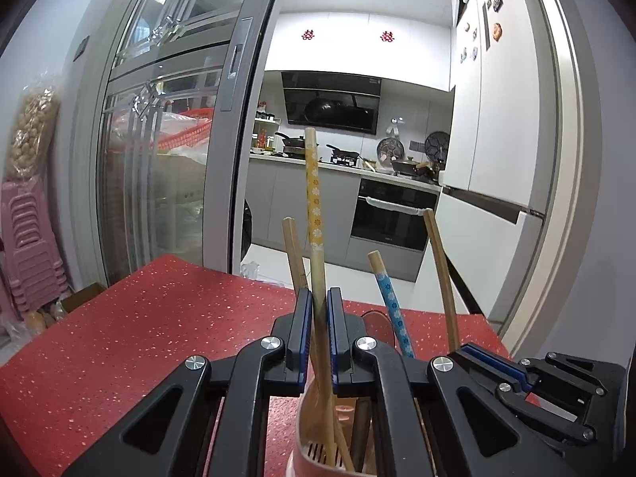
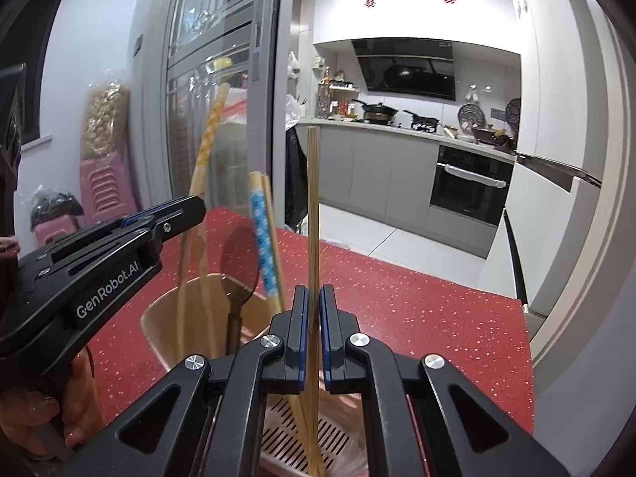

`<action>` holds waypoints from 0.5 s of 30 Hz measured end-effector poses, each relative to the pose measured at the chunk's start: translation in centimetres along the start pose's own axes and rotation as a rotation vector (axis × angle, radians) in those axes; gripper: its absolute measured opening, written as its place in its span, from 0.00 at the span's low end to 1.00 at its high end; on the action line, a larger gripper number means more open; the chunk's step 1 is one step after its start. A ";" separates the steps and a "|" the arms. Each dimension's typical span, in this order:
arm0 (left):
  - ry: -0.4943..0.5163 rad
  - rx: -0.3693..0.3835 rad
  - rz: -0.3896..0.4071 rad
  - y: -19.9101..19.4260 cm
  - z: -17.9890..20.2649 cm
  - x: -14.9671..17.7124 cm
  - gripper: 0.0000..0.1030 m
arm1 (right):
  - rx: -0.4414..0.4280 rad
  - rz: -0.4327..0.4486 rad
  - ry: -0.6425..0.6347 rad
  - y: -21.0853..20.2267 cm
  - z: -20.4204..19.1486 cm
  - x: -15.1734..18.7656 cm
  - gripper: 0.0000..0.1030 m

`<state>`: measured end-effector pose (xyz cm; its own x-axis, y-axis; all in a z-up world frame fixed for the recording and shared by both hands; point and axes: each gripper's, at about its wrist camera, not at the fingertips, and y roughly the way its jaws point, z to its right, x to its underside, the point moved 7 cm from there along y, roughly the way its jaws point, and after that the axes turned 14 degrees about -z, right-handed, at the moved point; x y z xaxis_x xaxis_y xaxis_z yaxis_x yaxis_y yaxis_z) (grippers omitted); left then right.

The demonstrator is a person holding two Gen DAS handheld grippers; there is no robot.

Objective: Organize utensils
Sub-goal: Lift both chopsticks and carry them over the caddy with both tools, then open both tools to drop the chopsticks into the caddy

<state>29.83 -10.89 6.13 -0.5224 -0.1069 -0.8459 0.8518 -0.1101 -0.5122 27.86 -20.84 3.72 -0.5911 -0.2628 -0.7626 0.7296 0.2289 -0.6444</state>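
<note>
A pink utensil holder stands on the red table, right under both grippers. My left gripper is shut on a wooden utensil with a yellow flowered handle, held upright in the holder. My right gripper is shut on a pair of plain wooden chopsticks, standing upright with the tips in the holder's slotted compartment. A blue flowered utensil, more chopsticks and a dark spoon stand in the holder. The left gripper shows in the right wrist view.
The red table's far edge drops to the kitchen floor. A glass sliding door stands behind the table on the left, pink stools beside it. A white fridge stands to the right.
</note>
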 end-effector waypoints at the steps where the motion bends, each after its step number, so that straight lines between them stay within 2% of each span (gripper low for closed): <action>1: -0.001 -0.005 -0.003 -0.1 0.0 0.0 0.32 | -0.003 -0.006 0.001 0.1 0.0 0.1 0.06; 9: 0.003 0.002 -0.064 -0.1 -0.5 0.8 0.32 | -0.056 -0.080 0.039 0.7 0.6 0.6 0.07; 15: -0.026 0.009 -0.098 -0.2 -1.6 1.0 0.32 | -0.066 -0.082 0.076 -0.1 1.5 0.6 0.17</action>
<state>29.21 -9.44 5.14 -0.6044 -0.1204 -0.7875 0.7961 -0.1300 -0.5911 27.94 -22.39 3.35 -0.6741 -0.2123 -0.7074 0.6549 0.2711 -0.7054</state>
